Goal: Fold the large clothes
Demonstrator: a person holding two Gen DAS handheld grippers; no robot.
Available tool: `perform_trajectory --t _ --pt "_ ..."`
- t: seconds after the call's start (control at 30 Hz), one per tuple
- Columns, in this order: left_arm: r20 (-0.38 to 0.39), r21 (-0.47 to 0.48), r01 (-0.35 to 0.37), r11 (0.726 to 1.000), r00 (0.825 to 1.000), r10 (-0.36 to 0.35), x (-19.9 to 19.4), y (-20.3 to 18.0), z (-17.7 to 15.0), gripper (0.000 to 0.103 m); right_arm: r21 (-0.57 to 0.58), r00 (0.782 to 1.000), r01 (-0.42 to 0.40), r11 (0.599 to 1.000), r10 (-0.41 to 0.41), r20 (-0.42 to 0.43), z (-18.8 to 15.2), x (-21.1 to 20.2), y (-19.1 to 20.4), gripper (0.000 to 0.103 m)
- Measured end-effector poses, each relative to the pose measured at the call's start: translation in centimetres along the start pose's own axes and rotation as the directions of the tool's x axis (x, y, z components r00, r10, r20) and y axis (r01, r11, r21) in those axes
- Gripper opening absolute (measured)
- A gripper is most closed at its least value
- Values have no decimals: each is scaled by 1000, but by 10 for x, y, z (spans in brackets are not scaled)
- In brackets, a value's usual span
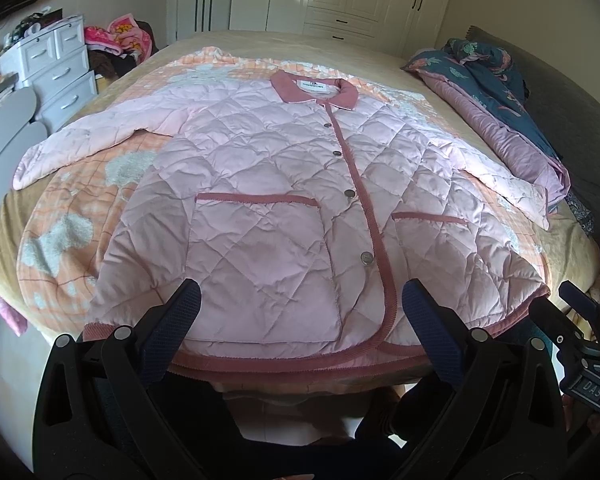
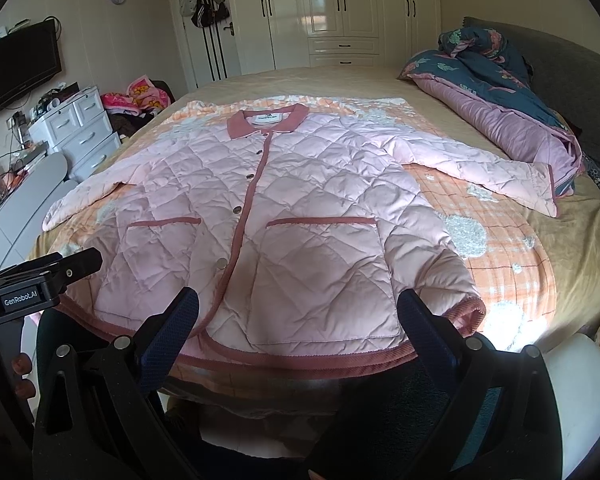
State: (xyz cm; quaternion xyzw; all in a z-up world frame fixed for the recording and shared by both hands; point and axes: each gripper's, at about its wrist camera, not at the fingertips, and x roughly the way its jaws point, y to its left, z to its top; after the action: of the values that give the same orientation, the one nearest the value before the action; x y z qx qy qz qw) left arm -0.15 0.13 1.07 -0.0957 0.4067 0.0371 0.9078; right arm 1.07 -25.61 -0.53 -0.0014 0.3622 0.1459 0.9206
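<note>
A pink quilted jacket (image 1: 268, 184) with a dusty-rose collar, trim and two front pockets lies flat and buttoned on the bed, both sleeves spread sideways; it also shows in the right wrist view (image 2: 284, 200). My left gripper (image 1: 300, 300) is open and empty, just short of the jacket's hem, over its left pocket side. My right gripper (image 2: 298, 306) is open and empty, just short of the hem near the right pocket. The right gripper's body (image 1: 583, 344) shows at the right edge of the left wrist view.
An orange checked blanket (image 2: 499, 248) lies under the jacket on the beige bed (image 2: 587, 232). A rolled blue floral quilt (image 2: 495, 92) lies at the bed's right. White drawers (image 2: 80, 128) and a clothes pile stand left; wardrobes stand behind.
</note>
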Motion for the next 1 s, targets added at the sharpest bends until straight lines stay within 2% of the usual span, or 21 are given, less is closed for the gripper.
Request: perform_trajectory --t 0.6,1.0 --pt "-8 -1 2 1000 1000 -2 4 -6 2 95 -1 1000 -6 1000 6 -5 1 2 1 99" --pt "-20 -22 -11 1000 1000 10 21 4 18 95 -11 1000 -9 1000 9 -20 23 20 4 99"
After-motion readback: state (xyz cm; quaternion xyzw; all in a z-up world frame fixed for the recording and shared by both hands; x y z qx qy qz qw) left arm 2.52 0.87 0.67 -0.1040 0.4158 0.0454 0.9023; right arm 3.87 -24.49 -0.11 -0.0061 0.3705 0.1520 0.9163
